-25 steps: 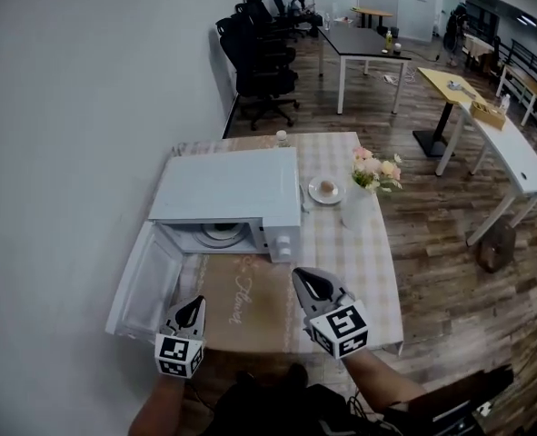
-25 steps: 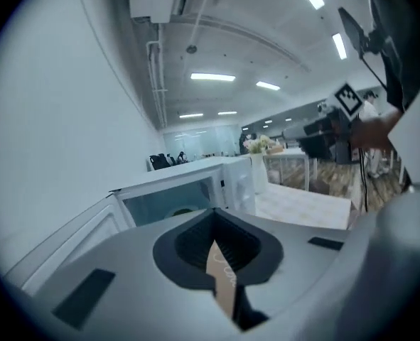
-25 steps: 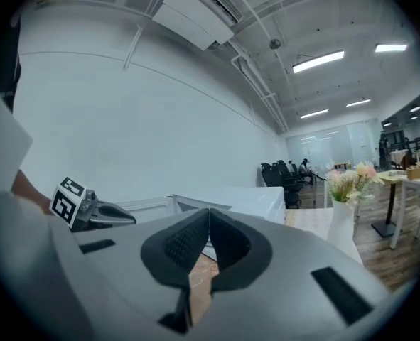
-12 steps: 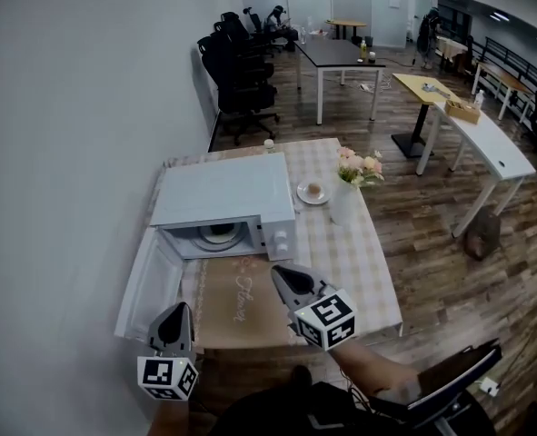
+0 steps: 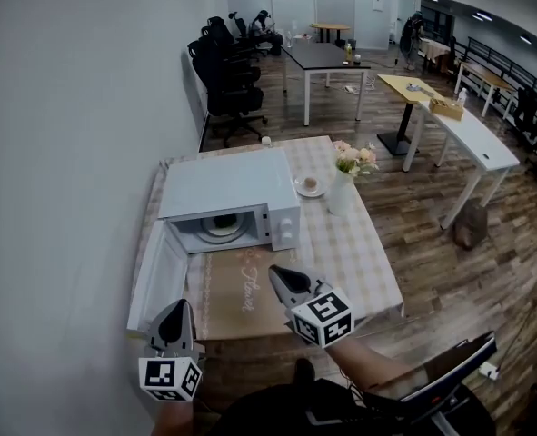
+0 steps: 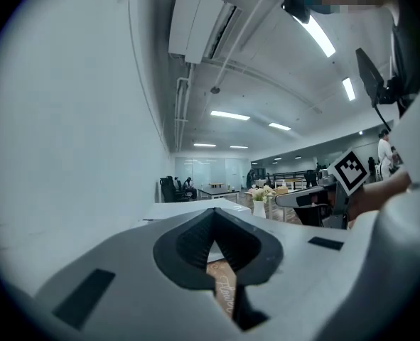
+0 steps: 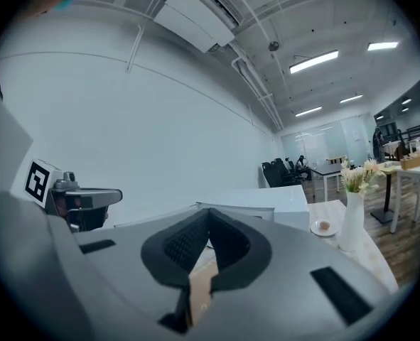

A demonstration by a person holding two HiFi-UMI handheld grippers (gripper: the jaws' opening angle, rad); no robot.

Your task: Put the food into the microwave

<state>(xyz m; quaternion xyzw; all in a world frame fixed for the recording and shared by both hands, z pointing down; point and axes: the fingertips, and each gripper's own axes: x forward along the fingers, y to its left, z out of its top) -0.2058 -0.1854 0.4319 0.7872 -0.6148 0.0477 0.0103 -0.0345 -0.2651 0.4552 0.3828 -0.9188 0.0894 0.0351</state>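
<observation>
I see my right gripper (image 7: 210,214) with fingers (image 7: 175,244) together, the microwave (image 7: 273,200) mid-frame, and the food (image 7: 325,225) on its plate (image 7: 314,230) lower right.

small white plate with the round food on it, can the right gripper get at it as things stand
Probably yes: the small white plate sits uncovered beside the white microwave, though the white vase of flowers stands close by, and the right gripper is shut, well short.

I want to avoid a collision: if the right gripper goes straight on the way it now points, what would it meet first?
Most likely the microwave. The right gripper points low over the table toward the microwave's open front. Nothing else seems to stand in between, though depth is hard to judge.
</observation>
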